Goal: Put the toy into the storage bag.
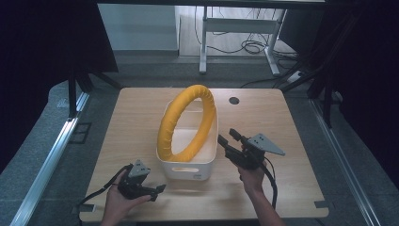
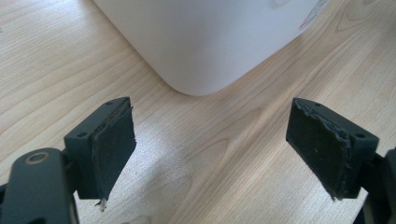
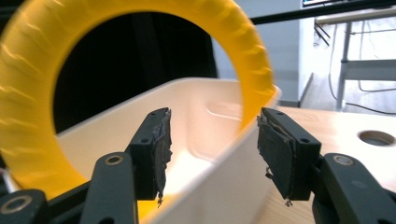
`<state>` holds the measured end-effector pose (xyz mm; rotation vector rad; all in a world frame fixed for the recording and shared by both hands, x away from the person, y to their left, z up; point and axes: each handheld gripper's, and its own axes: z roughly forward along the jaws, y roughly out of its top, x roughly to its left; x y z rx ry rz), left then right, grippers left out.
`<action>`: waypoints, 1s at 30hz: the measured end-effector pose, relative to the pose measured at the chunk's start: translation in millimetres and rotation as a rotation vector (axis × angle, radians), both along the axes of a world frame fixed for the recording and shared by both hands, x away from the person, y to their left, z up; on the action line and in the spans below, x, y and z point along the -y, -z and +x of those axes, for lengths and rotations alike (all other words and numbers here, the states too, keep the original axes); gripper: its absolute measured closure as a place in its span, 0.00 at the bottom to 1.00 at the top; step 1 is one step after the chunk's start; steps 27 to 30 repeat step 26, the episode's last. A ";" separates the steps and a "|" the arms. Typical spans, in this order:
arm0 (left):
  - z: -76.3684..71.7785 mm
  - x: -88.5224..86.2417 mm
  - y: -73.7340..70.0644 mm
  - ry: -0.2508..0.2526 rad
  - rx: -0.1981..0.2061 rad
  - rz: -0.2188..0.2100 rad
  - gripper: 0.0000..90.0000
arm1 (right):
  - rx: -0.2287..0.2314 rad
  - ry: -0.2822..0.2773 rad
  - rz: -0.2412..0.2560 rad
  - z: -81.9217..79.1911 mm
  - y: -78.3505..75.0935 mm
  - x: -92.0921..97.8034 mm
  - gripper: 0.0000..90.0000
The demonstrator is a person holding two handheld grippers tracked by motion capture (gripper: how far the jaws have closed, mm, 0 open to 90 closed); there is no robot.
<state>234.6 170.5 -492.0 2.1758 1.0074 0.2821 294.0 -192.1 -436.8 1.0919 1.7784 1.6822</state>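
While both grippers gape empty, ribbed yellow ring (image 1: 187,123) stands upright in white bin (image 1: 188,168)

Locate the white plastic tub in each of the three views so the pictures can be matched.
High view: the white plastic tub sits mid-table, between the two tools.
Left gripper view: its rounded corner fills the top centre, beyond the open jaws.
Right gripper view: its rim runs between the jaws.
Shared landmark: the light wooden table beneath it.
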 end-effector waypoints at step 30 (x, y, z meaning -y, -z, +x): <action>-0.1 0.0 -1.0 -0.014 -0.002 -0.013 0.18 | -0.053 0.079 -0.089 0.4 37.1 48.6 0.48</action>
